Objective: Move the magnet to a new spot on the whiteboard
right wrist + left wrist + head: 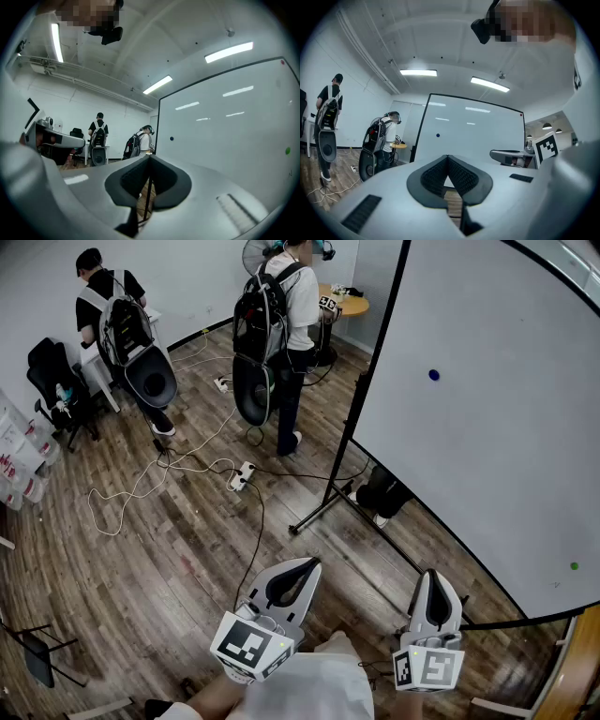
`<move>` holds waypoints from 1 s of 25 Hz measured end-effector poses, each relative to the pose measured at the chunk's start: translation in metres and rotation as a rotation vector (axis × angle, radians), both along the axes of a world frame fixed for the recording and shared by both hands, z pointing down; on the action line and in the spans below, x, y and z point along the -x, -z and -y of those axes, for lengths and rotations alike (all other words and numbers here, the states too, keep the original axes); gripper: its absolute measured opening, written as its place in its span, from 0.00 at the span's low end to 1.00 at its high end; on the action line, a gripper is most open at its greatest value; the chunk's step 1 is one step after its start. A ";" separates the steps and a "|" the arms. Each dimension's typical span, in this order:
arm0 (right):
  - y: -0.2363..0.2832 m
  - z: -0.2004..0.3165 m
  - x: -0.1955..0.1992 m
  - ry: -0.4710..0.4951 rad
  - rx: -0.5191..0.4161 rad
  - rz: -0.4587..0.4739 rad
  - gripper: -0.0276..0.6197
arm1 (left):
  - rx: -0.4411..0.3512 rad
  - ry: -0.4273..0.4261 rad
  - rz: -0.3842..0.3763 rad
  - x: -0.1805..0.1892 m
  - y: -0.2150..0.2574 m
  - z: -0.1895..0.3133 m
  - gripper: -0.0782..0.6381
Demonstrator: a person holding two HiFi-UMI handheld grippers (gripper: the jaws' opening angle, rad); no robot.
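A large whiteboard stands on the right. A blue magnet sticks to its upper part, also seen as a small dot in the left gripper view and the right gripper view. A green magnet sits low at the board's right side. My left gripper is held low in front of me, shut and empty. My right gripper is beside it, nearer the board, jaws together with nothing between them. Both are well short of the board.
Two people with backpacks stand at the far side of the room. Cables and a power strip lie on the wooden floor. The board's black stand foot reaches out to the left. A black chair stands far left.
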State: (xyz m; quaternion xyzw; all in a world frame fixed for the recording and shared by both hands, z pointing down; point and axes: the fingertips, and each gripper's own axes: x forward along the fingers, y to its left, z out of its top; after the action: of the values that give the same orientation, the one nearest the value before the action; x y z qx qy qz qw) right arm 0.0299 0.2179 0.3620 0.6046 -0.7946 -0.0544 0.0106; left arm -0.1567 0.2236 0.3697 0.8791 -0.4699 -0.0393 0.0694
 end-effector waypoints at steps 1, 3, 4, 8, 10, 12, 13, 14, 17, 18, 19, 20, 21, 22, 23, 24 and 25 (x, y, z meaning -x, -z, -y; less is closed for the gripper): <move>-0.001 -0.004 -0.004 0.006 0.003 0.007 0.06 | 0.001 0.005 0.002 -0.004 -0.001 -0.004 0.12; -0.002 -0.011 -0.014 0.018 0.007 0.017 0.06 | 0.008 0.015 0.006 -0.013 -0.002 -0.013 0.12; -0.001 -0.014 -0.020 0.025 0.007 0.019 0.06 | 0.013 0.020 0.006 -0.018 -0.001 -0.017 0.12; 0.004 -0.019 -0.045 0.060 0.012 0.039 0.06 | 0.013 0.033 0.022 -0.051 0.005 -0.023 0.12; 0.002 -0.021 -0.055 0.073 0.014 0.050 0.06 | 0.005 0.035 0.044 -0.065 0.008 -0.026 0.12; 0.000 -0.023 -0.061 0.082 0.007 0.058 0.06 | 0.007 0.040 0.056 -0.075 0.007 -0.028 0.12; -0.001 -0.025 -0.063 0.091 0.003 0.061 0.06 | 0.010 0.046 0.058 -0.079 0.006 -0.029 0.12; -0.001 -0.026 -0.064 0.102 0.000 0.061 0.06 | 0.014 0.052 0.059 -0.082 0.005 -0.031 0.12; 0.000 -0.029 -0.071 0.137 -0.003 0.058 0.06 | 0.010 0.066 0.062 -0.096 0.007 -0.035 0.12; 0.001 -0.028 -0.076 0.141 -0.006 0.056 0.06 | 0.004 0.067 0.062 -0.102 0.010 -0.035 0.12; 0.003 -0.027 -0.082 0.143 -0.011 0.056 0.06 | -0.003 0.068 0.062 -0.108 0.013 -0.034 0.12; 0.005 -0.025 -0.088 0.144 -0.015 0.059 0.06 | -0.009 0.070 0.061 -0.115 0.015 -0.033 0.12; 0.007 -0.022 -0.093 0.148 -0.017 0.066 0.06 | -0.012 0.073 0.061 -0.120 0.016 -0.031 0.12; 0.009 -0.020 -0.098 0.154 -0.017 0.074 0.06 | -0.012 0.076 0.061 -0.126 0.017 -0.030 0.12; 0.011 -0.020 -0.100 0.163 -0.017 0.080 0.06 | -0.010 0.078 0.059 -0.130 0.017 -0.028 0.12; 0.013 -0.020 -0.102 0.172 -0.019 0.081 0.06 | -0.010 0.079 0.056 -0.134 0.017 -0.028 0.12; 0.016 -0.023 -0.102 0.180 -0.024 0.078 0.06 | -0.010 0.082 0.054 -0.137 0.018 -0.030 0.12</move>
State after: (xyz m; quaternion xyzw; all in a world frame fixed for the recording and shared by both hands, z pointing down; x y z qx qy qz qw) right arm 0.1323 0.2405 0.3461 0.5326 -0.8448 -0.0410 -0.0324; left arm -0.0200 0.2536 0.3514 0.8602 -0.5070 -0.0207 0.0505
